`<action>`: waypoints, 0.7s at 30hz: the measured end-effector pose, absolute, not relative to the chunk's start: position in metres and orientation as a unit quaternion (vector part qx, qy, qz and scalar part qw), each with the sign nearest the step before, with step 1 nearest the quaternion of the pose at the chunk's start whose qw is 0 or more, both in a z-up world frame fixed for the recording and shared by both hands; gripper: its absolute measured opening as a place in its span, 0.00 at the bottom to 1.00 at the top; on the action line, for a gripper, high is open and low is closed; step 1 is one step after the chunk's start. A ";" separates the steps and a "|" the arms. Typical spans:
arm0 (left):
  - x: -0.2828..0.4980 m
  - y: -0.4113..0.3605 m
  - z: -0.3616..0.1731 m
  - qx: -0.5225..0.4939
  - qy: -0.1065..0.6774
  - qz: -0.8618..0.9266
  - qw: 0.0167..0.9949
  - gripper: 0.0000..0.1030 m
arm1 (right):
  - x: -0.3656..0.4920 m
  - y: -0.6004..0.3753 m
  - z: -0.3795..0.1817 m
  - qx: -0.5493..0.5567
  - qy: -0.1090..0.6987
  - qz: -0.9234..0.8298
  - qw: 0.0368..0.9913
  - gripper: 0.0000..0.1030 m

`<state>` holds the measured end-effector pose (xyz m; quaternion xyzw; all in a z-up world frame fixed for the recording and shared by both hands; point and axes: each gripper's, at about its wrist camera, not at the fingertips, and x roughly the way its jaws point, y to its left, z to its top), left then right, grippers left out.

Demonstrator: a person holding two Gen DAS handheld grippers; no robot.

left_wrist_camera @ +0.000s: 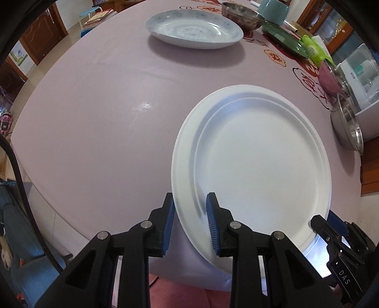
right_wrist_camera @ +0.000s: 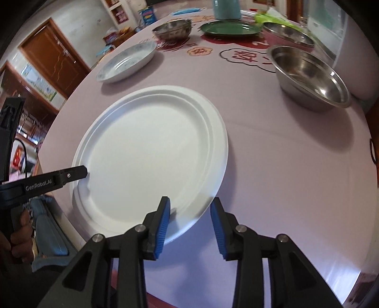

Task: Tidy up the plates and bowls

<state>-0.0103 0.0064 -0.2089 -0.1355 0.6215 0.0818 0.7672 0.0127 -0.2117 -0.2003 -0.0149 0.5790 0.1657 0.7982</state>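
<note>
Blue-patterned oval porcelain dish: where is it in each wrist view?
Left wrist view: blue-patterned oval porcelain dish sits top centre, beyond the large white round plate.
Right wrist view: same dish sits upper left, again beyond the white plate.
Shared landmark: the small hammered steel bowl, just right of the dish in both.

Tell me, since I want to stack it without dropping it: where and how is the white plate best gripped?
Grip the white plate by its wide rim at the near edge, coming from the person's side with one finger over and one under. The rim overhangs the table edge there, and both the left gripper and right gripper already straddle it.
</note>
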 end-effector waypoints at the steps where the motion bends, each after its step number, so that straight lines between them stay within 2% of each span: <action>1: -0.010 0.007 -0.209 -0.136 0.623 0.083 0.766 0.25 | 0.013 -0.211 -0.200 -0.018 0.581 0.169 0.796 0.37; 8: -0.008 0.005 -0.206 -0.126 0.622 0.086 0.768 0.32 | 0.016 -0.207 -0.201 -0.052 0.586 0.179 0.789 0.42; 11: -0.011 0.006 -0.199 -0.124 0.612 0.081 0.777 0.34 | 0.017 -0.208 -0.200 -0.055 0.586 0.184 0.787 0.48; 17: -0.015 0.012 -0.185 -0.129 0.594 0.071 0.791 0.45 | 0.018 -0.217 -0.202 -0.055 0.598 0.182 0.779 0.55; 21: -0.014 0.017 -0.174 -0.126 0.583 0.072 0.800 0.46 | 0.019 -0.226 -0.196 -0.046 0.593 0.171 0.785 0.56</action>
